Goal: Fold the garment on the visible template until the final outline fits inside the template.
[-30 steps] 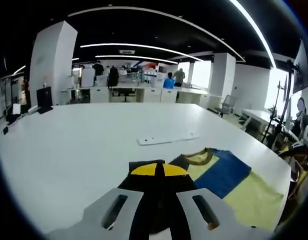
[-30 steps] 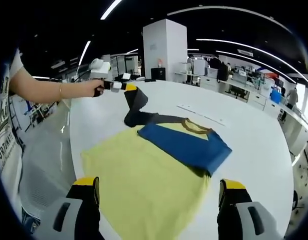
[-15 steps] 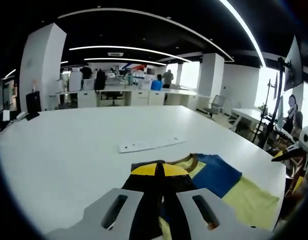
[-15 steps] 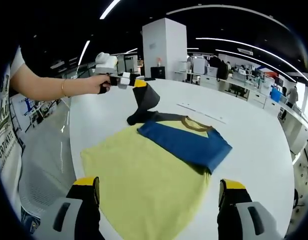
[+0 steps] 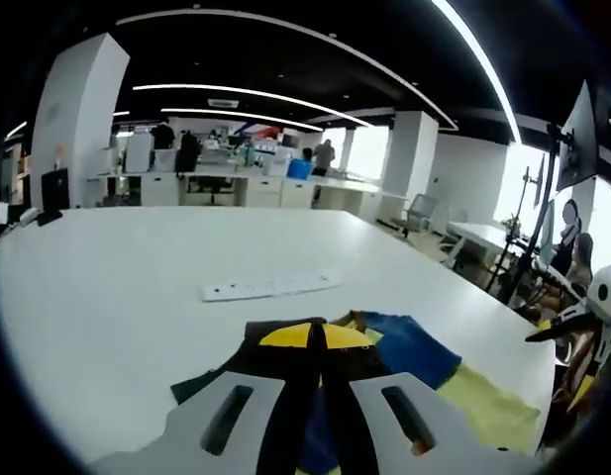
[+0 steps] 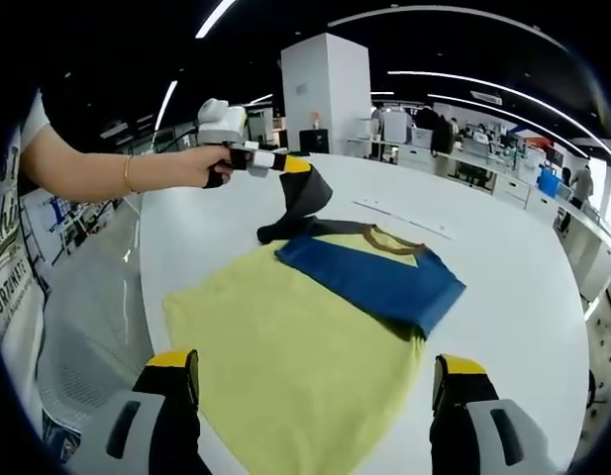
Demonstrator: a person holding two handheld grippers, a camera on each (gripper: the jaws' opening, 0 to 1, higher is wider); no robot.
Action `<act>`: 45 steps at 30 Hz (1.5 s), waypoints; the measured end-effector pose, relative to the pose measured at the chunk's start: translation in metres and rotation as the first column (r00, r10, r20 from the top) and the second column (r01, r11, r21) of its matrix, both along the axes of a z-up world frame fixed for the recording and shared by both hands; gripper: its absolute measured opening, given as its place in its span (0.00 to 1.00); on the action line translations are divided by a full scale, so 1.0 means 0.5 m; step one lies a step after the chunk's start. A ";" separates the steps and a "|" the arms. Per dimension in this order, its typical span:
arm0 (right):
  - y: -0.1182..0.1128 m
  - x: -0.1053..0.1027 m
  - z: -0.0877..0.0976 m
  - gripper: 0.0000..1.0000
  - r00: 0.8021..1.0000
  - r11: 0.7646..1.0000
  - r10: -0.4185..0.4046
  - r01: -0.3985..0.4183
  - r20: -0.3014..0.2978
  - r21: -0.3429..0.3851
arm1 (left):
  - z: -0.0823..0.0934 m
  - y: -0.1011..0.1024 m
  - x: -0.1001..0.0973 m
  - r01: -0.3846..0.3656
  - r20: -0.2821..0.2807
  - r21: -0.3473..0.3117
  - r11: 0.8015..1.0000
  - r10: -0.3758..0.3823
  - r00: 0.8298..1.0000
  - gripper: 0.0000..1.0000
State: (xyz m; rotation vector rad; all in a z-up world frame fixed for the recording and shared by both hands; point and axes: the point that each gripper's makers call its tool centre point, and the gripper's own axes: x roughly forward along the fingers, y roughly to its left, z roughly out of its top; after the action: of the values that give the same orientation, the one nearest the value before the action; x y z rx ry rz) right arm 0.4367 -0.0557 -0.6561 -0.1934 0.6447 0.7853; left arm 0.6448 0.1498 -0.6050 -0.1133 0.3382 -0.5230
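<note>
We see the left gripper point(image 6: 297, 165) clamped on the garment's point(image 6: 315, 346) dark sleeve point(image 6: 303, 203), lifted above the desk point(image 6: 523, 297); our right gripper point(image 6: 315, 381) hangs open just before the hem.

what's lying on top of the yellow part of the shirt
A folded blue panel of the shirt lies across its upper yellow part, below the brown collar. The left hand-held gripper lifts a dark sleeve beside it. Whatever lies under the blue fold is hidden.
</note>
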 end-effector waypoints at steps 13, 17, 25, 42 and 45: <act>-0.013 -0.003 -0.008 0.97 1.000 1.000 -0.024 0.024 -0.007 -0.002 | -0.005 -0.096 0.003 0.053 0.008 -0.076 0.996 -0.053 0.999 0.00; -0.018 -0.006 -0.013 0.97 0.999 0.999 -0.034 0.034 -0.013 0.000 | -0.021 -0.128 -0.001 0.069 -0.004 -0.093 0.993 -0.070 0.998 0.00; -0.026 -0.011 -0.030 0.97 0.998 0.999 -0.051 0.051 -0.035 -0.002 | -0.054 -0.185 -0.010 0.137 -0.031 -0.055 0.989 -0.139 0.990 0.00; -0.041 -0.014 -0.050 0.97 0.995 0.997 -0.081 0.082 -0.055 -0.001 | -0.136 -0.283 -0.088 0.298 -0.107 -0.032 0.954 -0.299 0.948 0.00; -0.041 -0.015 -0.054 0.96 0.995 0.997 -0.082 0.082 -0.058 0.002 | -0.150 -0.294 -0.096 0.325 -0.118 -0.027 0.945 -0.326 0.938 0.00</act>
State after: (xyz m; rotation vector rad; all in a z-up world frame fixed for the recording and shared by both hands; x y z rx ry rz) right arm 0.4292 -0.0764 -0.6830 -0.1401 0.7016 0.7148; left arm 0.5966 0.0028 -0.6798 -0.0960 0.4783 -0.8485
